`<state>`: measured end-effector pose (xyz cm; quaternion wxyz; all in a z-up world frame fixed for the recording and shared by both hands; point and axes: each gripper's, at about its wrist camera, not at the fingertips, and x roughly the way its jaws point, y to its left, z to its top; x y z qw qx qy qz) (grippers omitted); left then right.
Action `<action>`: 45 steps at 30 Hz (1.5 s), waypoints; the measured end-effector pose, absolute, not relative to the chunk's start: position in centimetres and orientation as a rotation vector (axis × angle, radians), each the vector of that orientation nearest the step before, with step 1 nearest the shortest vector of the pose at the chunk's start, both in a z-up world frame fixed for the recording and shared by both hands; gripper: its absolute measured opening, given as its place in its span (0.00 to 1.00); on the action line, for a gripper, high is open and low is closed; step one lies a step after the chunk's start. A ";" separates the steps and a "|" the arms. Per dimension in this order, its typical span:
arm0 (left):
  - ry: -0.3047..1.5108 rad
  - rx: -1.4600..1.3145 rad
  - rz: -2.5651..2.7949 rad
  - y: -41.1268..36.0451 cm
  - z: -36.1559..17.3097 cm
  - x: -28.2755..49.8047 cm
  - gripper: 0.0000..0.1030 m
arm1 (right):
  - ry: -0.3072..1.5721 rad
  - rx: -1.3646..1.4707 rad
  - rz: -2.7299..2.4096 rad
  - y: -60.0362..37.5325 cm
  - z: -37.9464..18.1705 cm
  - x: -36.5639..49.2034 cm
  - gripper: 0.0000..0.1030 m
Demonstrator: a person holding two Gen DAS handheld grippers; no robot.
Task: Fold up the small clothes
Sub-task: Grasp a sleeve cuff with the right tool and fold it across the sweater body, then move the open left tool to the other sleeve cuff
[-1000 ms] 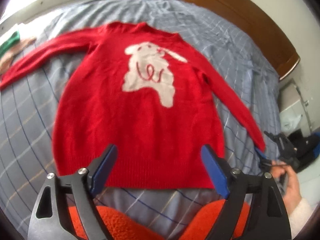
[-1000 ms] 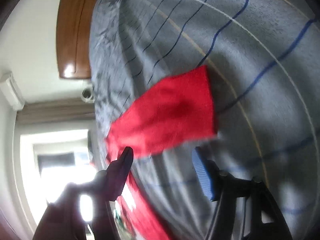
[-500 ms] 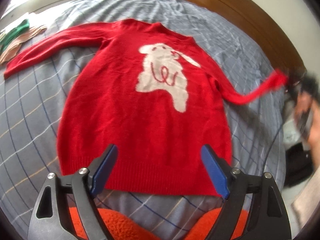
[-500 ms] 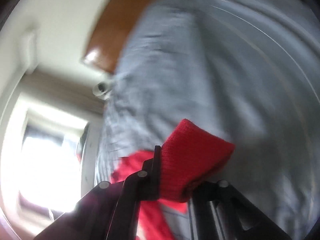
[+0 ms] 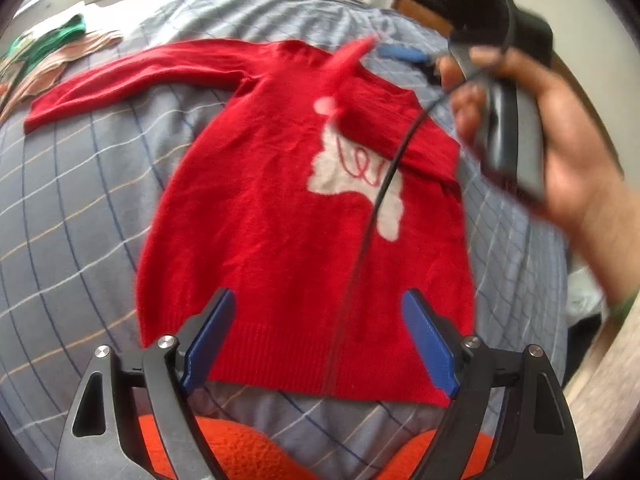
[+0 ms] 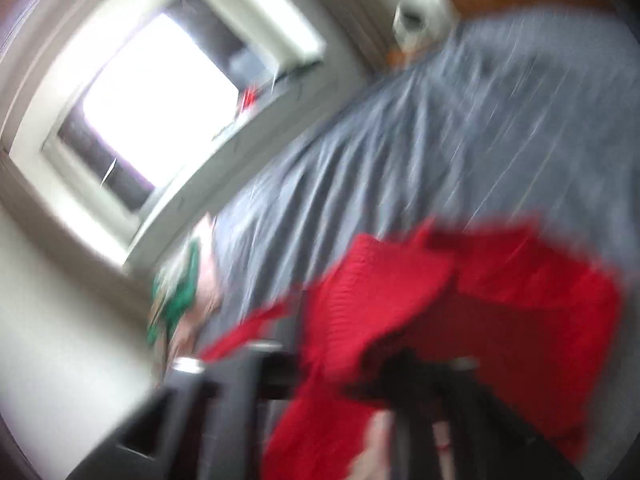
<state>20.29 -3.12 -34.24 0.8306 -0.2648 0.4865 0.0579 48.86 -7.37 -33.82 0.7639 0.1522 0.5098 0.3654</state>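
Counts: one sweater (image 5: 280, 216), two grippers, one hand (image 5: 560, 136), one bed (image 5: 72, 200), and one small pile of clothes (image 5: 52, 48) at the far left. Sweater was red knit with a white animal figure (image 5: 352, 168) on the chest, outlined in red stitching, and a ribbed hem (image 5: 288, 360). It lay face up and flat on the grey checked bed. Its one sleeve (image 5: 132, 76) stretched flat toward the pile; the other sleeve (image 5: 360, 92) was lifted and drawn across the chest, covering the upper part of the figure, its cuff raised near the neckline.

Left gripper (image 5: 316, 344) hung just short of the hem with its blue pads (image 5: 208, 340) spread wide and nothing between them; the hem spanned the gap ahead of them, and the body of the sweater extended forward from there.

Right gripper (image 5: 404, 54) was held in the hand beyond and to the right of the left gripper, above the collar end, a black cable (image 5: 384, 196) trailing from it over the chest. In its own view, heavily blurred, red knit (image 6: 384, 292) lay directly at its fingers and filled the lower frame, but blur kept the jaws from being read as pinched or parted.
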 end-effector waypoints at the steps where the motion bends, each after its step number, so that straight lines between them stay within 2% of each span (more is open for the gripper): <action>1: 1.030 -0.583 0.140 -2.6 -34.4 20.2 0.84 | 1.123 0.357 0.826 -7.4 -34.6 48.4 0.73; 8: 1.065 -0.686 0.191 -1.0 -35.5 20.1 0.84 | 1.115 0.296 0.742 -15.9 -35.8 45.1 0.74; 12: 1.090 -0.729 0.205 -0.5 -36.1 20.1 0.84 | 1.122 0.250 0.606 -23.3 -35.6 40.5 0.76; 16: 1.093 -0.755 0.230 0.0 -36.0 19.9 0.84 | 1.102 0.233 0.549 -25.5 -36.5 35.6 0.76; 22: 1.078 -0.438 0.275 2.4 -34.5 27.2 0.86 | 1.121 0.291 0.419 -25.8 -38.7 33.0 0.76; 28: 1.175 -0.253 0.241 4.1 -37.7 35.4 0.86 | 1.051 -0.121 0.343 -23.7 -39.1 38.8 0.76; 34: 1.203 -0.127 0.234 2.2 -40.2 38.9 0.86 | 1.060 -0.417 0.296 -21.3 -42.6 46.7 0.74; 37: 1.182 -0.164 0.299 2.9 -40.5 38.5 0.86 | 1.035 -0.366 0.073 -24.5 -43.2 48.6 0.74; 39: 1.172 -0.238 0.294 3.6 -40.6 37.7 0.86 | 1.099 -0.110 0.017 -28.7 -43.9 48.3 0.77; 45: 1.086 -0.250 0.152 1.4 -38.4 37.9 0.87 | 1.074 -0.102 0.053 -29.8 -43.3 44.2 0.77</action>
